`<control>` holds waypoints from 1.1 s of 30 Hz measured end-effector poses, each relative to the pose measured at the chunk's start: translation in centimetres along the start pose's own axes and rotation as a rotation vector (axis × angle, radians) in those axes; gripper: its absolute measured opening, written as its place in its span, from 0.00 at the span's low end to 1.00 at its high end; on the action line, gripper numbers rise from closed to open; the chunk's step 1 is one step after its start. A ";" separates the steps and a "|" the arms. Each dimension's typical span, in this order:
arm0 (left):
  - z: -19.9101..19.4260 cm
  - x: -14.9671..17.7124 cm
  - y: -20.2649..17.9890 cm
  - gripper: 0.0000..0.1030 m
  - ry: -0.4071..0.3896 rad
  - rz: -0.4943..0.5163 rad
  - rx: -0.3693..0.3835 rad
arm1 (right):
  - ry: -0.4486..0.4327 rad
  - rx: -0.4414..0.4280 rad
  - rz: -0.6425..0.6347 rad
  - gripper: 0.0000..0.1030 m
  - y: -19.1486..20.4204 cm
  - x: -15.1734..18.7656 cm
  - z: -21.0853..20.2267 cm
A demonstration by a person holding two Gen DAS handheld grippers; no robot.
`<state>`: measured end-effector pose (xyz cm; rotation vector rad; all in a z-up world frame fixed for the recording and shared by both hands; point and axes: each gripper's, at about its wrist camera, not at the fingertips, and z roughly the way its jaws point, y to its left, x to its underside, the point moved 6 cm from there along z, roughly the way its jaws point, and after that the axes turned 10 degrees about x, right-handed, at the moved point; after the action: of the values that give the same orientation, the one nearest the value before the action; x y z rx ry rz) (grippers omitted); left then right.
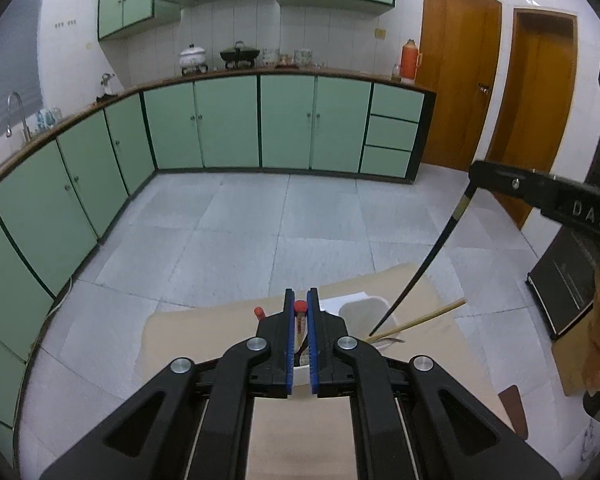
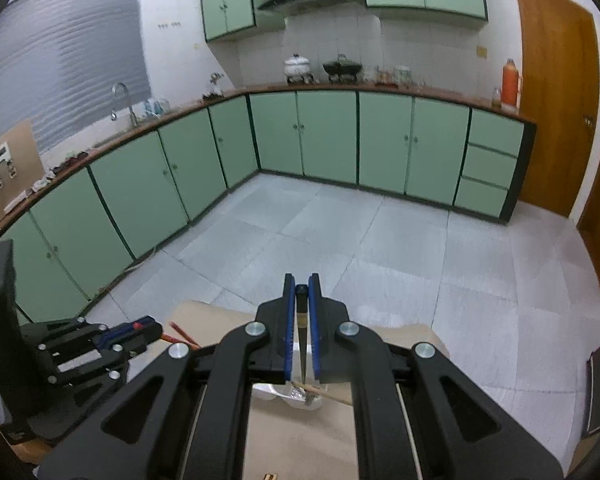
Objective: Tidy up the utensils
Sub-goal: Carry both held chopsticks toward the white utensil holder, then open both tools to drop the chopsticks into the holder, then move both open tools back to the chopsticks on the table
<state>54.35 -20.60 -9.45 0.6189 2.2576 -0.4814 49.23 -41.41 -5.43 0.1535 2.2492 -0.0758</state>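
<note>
Left gripper is clamped on a red-tipped chopstick. Right gripper is clamped on a black chopstick, its tip hanging over the white container. A wooden chopstick is propped in the container on the beige table.
</note>
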 end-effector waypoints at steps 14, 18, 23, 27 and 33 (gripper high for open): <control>-6.6 3.6 1.4 0.69 -0.139 0.006 -0.019 | -0.062 -0.012 0.022 0.25 -3.0 7.5 -5.5; -10.7 8.0 1.6 0.82 -0.192 -0.011 -0.017 | -0.109 0.020 -0.037 0.38 -2.8 15.9 -9.8; -13.9 16.3 1.2 0.85 -0.241 -0.004 -0.054 | -0.087 0.045 -0.120 0.38 -0.2 28.7 -11.6; -15.4 23.4 -0.5 0.85 -0.282 -0.019 -0.058 | -0.042 0.017 -0.146 0.38 2.6 37.3 -12.4; -15.2 31.2 -2.6 0.86 -0.280 -0.043 -0.058 | 0.026 -0.017 -0.137 0.37 5.2 44.4 -12.0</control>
<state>25.27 -6.11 -21.97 0.4445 2.0143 -0.4897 12.92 -31.18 -32.31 -0.0092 2.2832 -0.1288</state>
